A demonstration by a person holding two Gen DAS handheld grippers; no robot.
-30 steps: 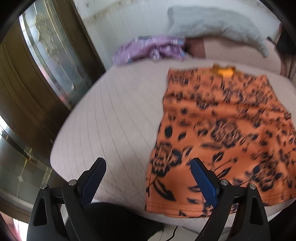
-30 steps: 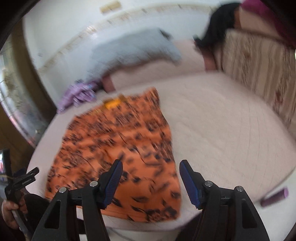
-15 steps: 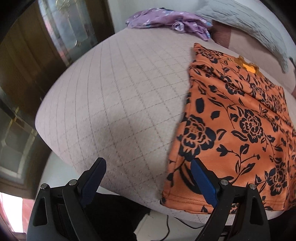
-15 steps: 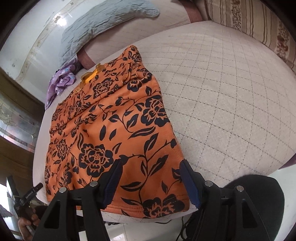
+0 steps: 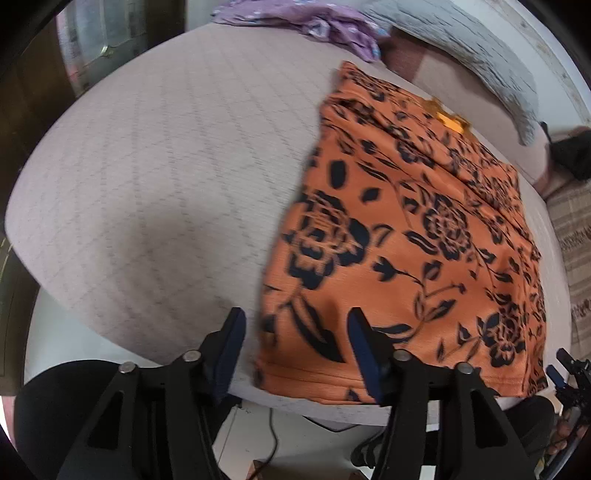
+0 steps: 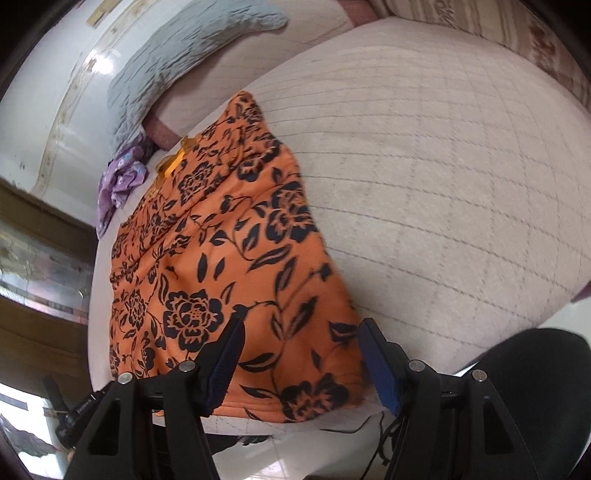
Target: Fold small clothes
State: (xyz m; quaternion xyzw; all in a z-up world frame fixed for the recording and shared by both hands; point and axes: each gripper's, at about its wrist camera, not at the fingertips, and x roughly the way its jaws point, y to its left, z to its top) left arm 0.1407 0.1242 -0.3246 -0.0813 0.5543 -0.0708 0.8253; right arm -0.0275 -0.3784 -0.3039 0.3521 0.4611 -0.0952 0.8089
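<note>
At the near bed edge, left gripper (image 5: 295, 345) and right gripper (image 6: 299, 354) both spread, empty, over the hem corners of the orange floral garment (image 5: 406, 236) lying flat, unfolded on the bed (image 5: 155, 177), open quilt either side, purple clothes (image 5: 317, 18) far back.

Left tongs (image 5: 295, 328): jaws parted, nothing between them, poised at the near edge of the bed, blue-padded fingers (image 5: 364, 350) pointing toward its far side. Right tongs (image 6: 301, 339): likewise spread wide and empty, at the same near edge, farther right. Both held low, side by side, fingers roughly level.
</note>
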